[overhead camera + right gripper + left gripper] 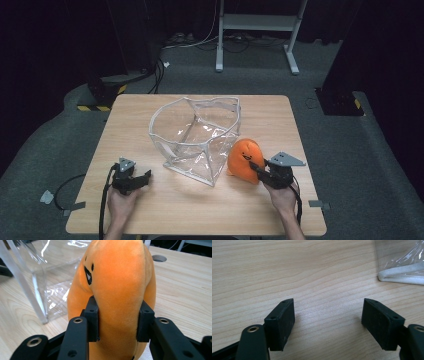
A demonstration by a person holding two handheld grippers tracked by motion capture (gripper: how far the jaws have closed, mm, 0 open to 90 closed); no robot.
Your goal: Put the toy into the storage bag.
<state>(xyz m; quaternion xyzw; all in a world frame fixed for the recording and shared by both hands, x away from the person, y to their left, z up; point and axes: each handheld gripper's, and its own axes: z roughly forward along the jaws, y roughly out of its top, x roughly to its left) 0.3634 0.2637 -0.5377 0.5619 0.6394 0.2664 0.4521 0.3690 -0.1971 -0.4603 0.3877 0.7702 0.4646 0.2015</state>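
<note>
High view shows the right gripper (256,168) clamped on an orange plush toy (243,159) that stands on the tabletop (150,210), touching or just beside the near right corner of a clear plastic bag (196,137). The left gripper (145,176) rests low near the left edge of the tabletop, its jaws apart with nothing between them, well clear of the bag.

Right gripper view puts the two pads (92,317) pressed into either side of the toy (117,287), the soft pile bulging out above and below them. The step in hand looks like picking the toy up, probably to drop it into the open bag. To do it well, I would keep the squeeze firm but not crushing, since the filling gives way and a loose pinch could let the toy slide out. Lift straight up first so the toy clears the bag's rim, then carry it left over the opening. The left gripper could steady the rim, because the bag looks light and might tip or slide.

The toy is rounded and fuzzy, with a small dark face stitched on it. The bag (37,282) is a stiff-sided, glossy, see-through box shape edged with pale binding (402,275), its walls creased and catching highlights. The tabletop (299,272) is smooth light wood grain.
</note>
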